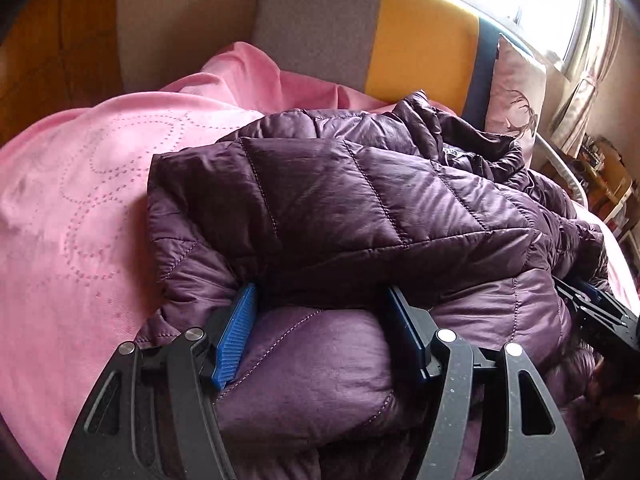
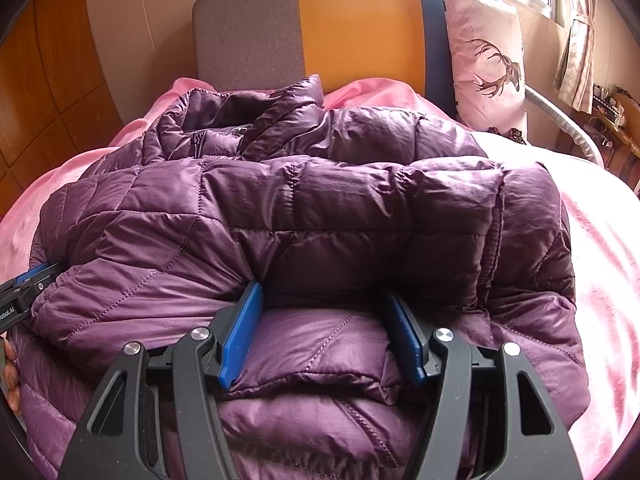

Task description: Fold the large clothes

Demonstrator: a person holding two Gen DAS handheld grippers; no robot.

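Observation:
A purple quilted puffer jacket [image 1: 360, 200] lies on a pink bedspread [image 1: 72, 208], with one sleeve folded across its body [image 2: 320, 216] and its collar toward the headboard. My left gripper [image 1: 322, 292] rests low on the jacket's left part. Its blue pads [image 1: 236, 332] stand wide apart, and puffy fabric bulges between them without being pinched. My right gripper [image 2: 323, 290] sits on the jacket's near middle, jaws equally wide, tips against the folded sleeve's lower edge. Each gripper also shows at the edge of the other's view: the right gripper [image 1: 600, 320] and the left gripper [image 2: 24, 284].
A grey, yellow and blue headboard [image 2: 352, 20] stands behind the bed, with a pink deer-print pillow [image 2: 488, 60] leaning on it. Wooden panelling [image 2: 52, 80] lies to the left; a bright window and curtains [image 2: 576, 52] to the right. A hand [image 2: 10, 380] shows at the left edge.

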